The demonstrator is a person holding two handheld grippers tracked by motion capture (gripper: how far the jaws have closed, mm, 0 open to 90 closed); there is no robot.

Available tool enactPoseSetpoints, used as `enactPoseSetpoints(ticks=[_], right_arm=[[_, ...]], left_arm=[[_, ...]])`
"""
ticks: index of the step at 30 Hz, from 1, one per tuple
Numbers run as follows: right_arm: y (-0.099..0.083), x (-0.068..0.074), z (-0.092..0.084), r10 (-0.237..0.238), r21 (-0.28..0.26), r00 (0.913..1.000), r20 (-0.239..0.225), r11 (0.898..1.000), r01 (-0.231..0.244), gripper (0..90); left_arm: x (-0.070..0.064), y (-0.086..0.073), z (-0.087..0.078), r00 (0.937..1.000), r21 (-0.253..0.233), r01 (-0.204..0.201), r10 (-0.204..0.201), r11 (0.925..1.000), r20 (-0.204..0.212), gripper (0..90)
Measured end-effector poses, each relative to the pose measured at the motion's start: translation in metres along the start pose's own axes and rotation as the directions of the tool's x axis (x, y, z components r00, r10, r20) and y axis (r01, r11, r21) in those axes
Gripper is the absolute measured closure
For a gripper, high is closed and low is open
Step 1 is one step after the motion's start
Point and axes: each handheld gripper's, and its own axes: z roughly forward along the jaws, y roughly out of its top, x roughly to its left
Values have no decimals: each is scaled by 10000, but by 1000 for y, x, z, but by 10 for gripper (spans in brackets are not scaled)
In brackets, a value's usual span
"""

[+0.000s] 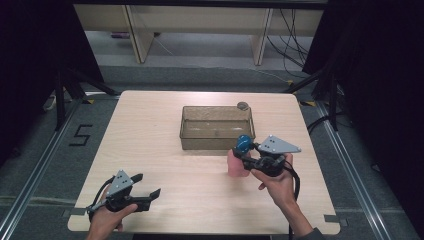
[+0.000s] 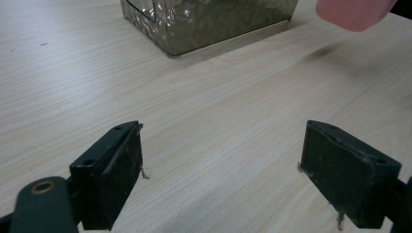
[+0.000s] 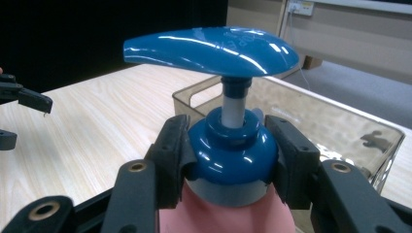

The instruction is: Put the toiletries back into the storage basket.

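A pink pump bottle (image 1: 237, 163) with a blue pump head (image 3: 212, 50) stands upright just in front of the clear plastic bin (image 1: 216, 141). My right gripper (image 1: 246, 152) is shut on the bottle's blue collar (image 3: 231, 154), one pad on each side. In the left gripper view the bottle's pink base (image 2: 354, 12) hangs a little above the tabletop, with a shadow under it. My left gripper (image 1: 148, 185) rests near the table's front left edge, its jaws wide open with nothing between them; its fingers (image 2: 112, 170) frame bare wood.
The clear bin (image 3: 311, 116) holds nothing that I can make out. A small round grey object (image 1: 242, 105) lies by the bin's far right corner. Black stands and cables flank the wooden table (image 1: 150, 130). A "5" is marked on the floor at the left.
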Motion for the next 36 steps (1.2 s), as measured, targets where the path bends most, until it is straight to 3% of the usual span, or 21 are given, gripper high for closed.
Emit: enactPoseSetpoints(ticks=[1,2,3,4,5,18,22,25,29,30,32,36], right_arm=[[1,0,0,-79,-142,9998,194,9999,81,537],[2,0,0,133,-63,9999,-29,9999,-133,537],[3,-2,1,-84,-132,10000,43,9999,85,537],[5,-2,-1,13,57,10000,96,10000,-14,537],[5,-3,1,23,-129,10000,79,9999,-22,537],[17,-13,1,-26,-133,9990,435,9999,32,537],[22,-16,1,283,-137,9983,512,9995,-277,537],[26,-20,0,130,-118,9979,628,9999,-123,537],[30,-25,1,304,-162,9981,535,9994,-296,537],[32,-27,0,201,-164,9967,791,9997,-189,537],[33,-28,0,373,-160,9965,744,9992,-362,537],[39,-34,1,199,-237,9963,834,9996,-180,537]], left_arm=[[0,0,0,10000,-25,24,-24,10000,7,147],[0,0,0,10000,3,-2,2,10000,-20,147],[-1,0,-1,10000,40,-2,3,10000,-68,147],[0,0,-1,10000,47,1,-1,10000,-54,147],[0,0,0,10000,-16,6,-6,10000,11,147],[0,1,1,10000,-9,22,-22,10000,43,147],[-1,1,1,10000,61,17,-17,10000,-14,147],[-1,1,3,9999,-26,91,-91,10000,60,147],[0,2,3,10000,38,7,-7,10000,63,147],[0,2,3,10000,39,13,-14,10000,58,147],[-1,2,2,10000,65,16,-16,10000,20,147],[0,2,3,10000,28,5,-5,10000,54,147]])
